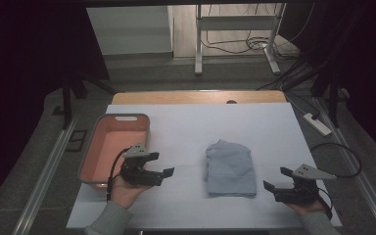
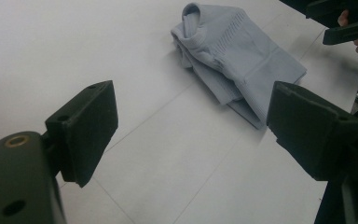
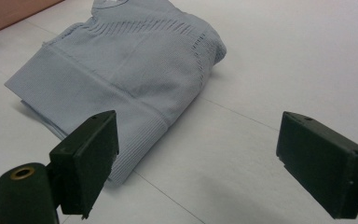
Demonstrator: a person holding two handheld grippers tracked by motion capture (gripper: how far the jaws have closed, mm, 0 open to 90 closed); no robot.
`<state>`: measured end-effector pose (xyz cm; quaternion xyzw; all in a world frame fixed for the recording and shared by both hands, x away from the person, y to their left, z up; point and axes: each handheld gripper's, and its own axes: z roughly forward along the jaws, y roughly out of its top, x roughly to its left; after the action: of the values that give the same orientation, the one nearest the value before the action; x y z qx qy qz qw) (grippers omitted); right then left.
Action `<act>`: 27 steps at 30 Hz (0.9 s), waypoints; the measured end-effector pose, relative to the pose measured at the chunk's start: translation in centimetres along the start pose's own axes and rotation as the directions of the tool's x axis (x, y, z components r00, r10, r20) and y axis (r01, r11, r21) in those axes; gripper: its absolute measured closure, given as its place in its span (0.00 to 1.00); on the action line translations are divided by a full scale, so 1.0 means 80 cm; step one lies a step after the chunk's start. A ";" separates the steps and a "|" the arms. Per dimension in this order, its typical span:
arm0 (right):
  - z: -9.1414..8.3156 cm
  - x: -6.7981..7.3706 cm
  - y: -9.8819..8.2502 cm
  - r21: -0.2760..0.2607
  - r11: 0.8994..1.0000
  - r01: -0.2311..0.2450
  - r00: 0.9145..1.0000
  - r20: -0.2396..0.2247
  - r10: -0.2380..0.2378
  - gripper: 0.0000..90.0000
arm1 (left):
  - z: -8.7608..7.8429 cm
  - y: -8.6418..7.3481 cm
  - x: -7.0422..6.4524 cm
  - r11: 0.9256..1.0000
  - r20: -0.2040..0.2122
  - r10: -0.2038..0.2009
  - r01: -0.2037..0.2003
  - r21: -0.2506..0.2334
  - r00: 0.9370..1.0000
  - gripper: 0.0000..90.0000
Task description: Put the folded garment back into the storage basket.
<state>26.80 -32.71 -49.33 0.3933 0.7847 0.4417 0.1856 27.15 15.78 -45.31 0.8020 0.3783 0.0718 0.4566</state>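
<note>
Folded pale blue sweater (image 1: 230, 168) lies flat on the white table cover (image 1: 186, 132), just right of centre in the high view, collar end toward 12 o'clock, hem toward 6.

Left gripper (image 1: 162, 165) sits at the sweater's 9 o'clock, near but apart from it, jaws spread wide and pointing toward the cloth, nothing between them. In the left gripper view the sweater (image 2: 235, 56) lies ahead at about 1 o'clock, clear of both jaws.

Right gripper (image 1: 276, 179) sits at the sweater's 4 o'clock, near its hem corner, jaws likewise released and empty. In the right gripper view the sweater (image 3: 130, 65) lies ahead at 11 o'clock, its ribbed hem reaching just behind the left-hand jaw; contact not evident.

Pink tray (image 1: 98, 161) stands at the table's 9 o'clock edge, directly behind the left gripper, well apart from the sweater.
</note>
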 end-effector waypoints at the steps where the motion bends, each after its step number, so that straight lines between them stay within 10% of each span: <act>1: 0.000 0.000 0.000 -0.001 1.000 0.001 1.000 0.000 -0.001 0.15 | 0.001 0.001 0.000 1.000 0.001 0.000 0.000 0.001 1.000 0.18; 27: 0.000 0.000 0.000 0.001 1.000 0.000 1.000 -0.001 0.000 0.15 | 0.032 0.017 -0.009 1.000 0.035 0.011 -0.012 0.026 0.999 0.17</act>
<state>26.81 -32.69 -49.36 0.3931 0.7851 0.4415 0.1848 28.54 13.19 -45.53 0.8113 0.3666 0.0556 0.4520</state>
